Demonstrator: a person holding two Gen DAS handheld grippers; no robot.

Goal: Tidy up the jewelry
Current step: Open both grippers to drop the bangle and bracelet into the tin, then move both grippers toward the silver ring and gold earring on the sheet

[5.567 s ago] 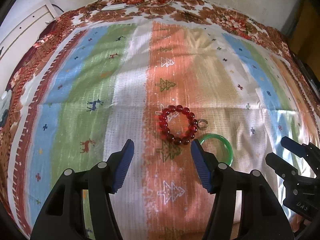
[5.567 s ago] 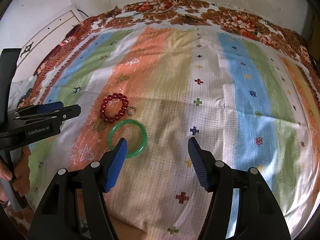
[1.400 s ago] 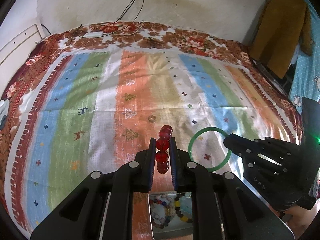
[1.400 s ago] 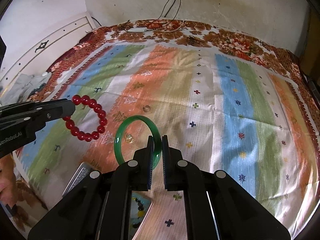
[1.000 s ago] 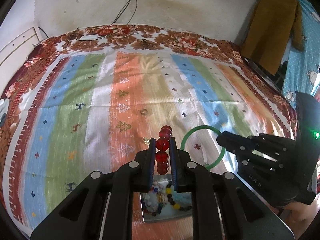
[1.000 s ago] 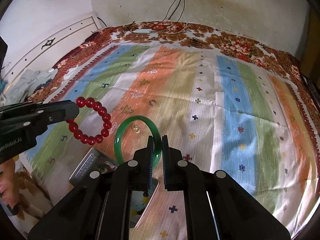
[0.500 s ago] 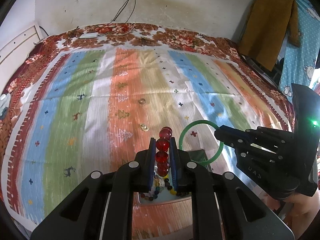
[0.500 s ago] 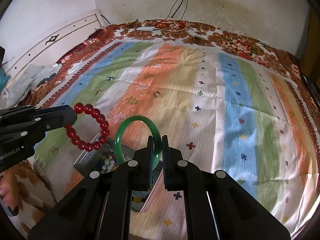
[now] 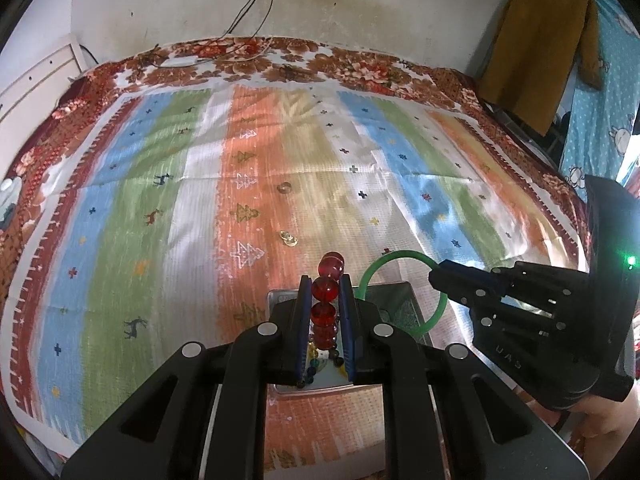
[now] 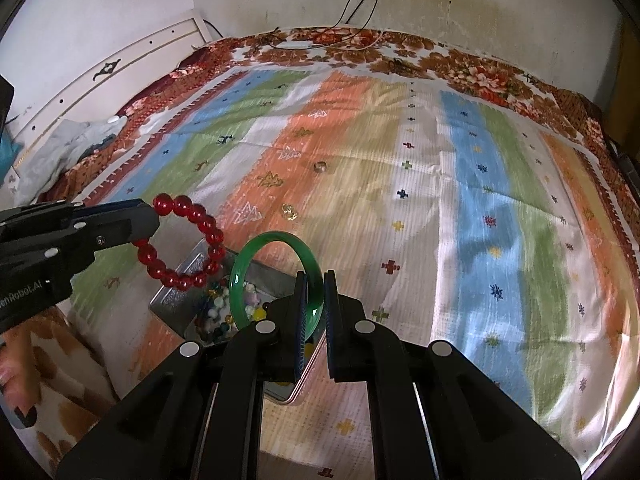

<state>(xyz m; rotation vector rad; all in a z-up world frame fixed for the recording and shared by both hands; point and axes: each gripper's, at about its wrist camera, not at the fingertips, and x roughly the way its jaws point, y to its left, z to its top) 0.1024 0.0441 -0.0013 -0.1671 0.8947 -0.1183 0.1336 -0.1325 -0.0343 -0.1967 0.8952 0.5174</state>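
My left gripper (image 9: 325,288) is shut on a red bead bracelet (image 9: 325,292), which hangs edge-on between the blue pads; in the right wrist view the red bead bracelet (image 10: 185,240) dangles as a full ring from the left gripper (image 10: 154,216). My right gripper (image 10: 316,280) is shut on a green bangle (image 10: 276,240) that stands upright; the green bangle (image 9: 400,264) also shows beside the right gripper (image 9: 434,276). Both pieces hover over an open metal tin (image 10: 178,292) with several coloured beads inside; the tin (image 9: 394,292) lies on the striped cloth.
A small ring (image 9: 285,188) and a gold trinket (image 9: 289,238) lie on the orange stripe of the cloth (image 9: 140,200) beyond the tin. The bed meets a white wall (image 9: 360,8) with cables. A brown garment (image 9: 536,48) hangs at right; a hand (image 10: 12,384) shows at lower left.
Both grippers, each with its piece still held, have drawn back toward the near edge and a little lower, so the tin now lies right under the bracelet and bangle.
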